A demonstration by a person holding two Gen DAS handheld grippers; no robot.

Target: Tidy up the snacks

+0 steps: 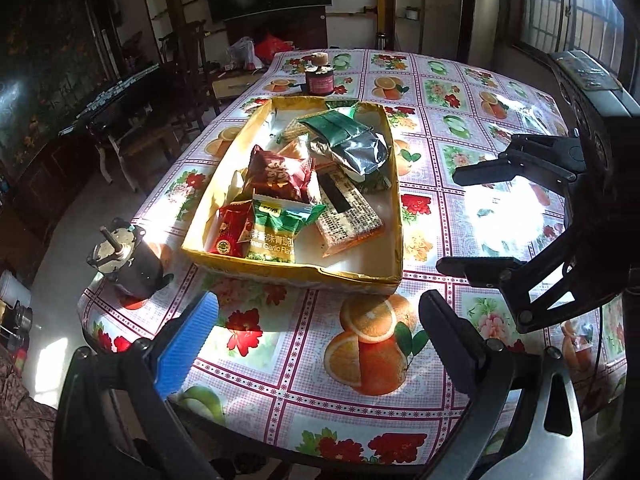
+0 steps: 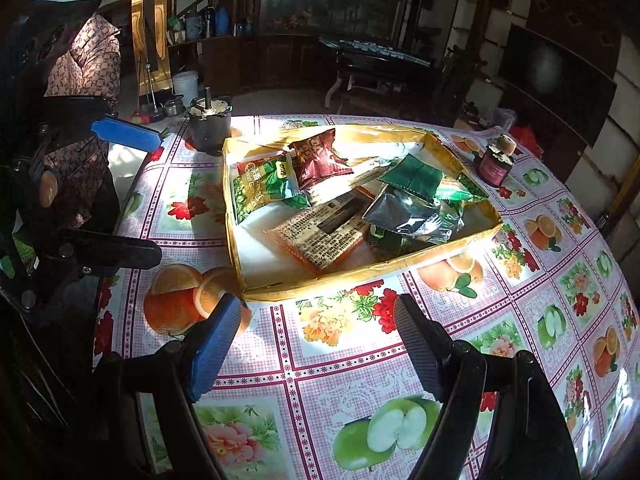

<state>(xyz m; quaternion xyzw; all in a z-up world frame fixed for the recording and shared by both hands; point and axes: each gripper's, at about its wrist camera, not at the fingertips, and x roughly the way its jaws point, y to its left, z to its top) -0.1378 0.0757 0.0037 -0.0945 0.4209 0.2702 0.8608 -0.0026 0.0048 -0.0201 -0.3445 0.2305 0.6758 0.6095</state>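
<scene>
Flanking the snack-filled yellow box [image 1: 296, 270] — black motor [image 1: 128, 264], dark jar [image 2: 496, 164] — both grippers gape, empty.

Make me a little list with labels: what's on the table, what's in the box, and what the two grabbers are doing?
table: round, fruit-and-flower cloth
box: yellow, open, on the cloth
in box: green pea bag, dark red packet, silver pouch, printed orange packet, more
beside box: jar, black motor
left gripper: open, empty, in front of the box
right gripper: open, empty, in front of the box
</scene>
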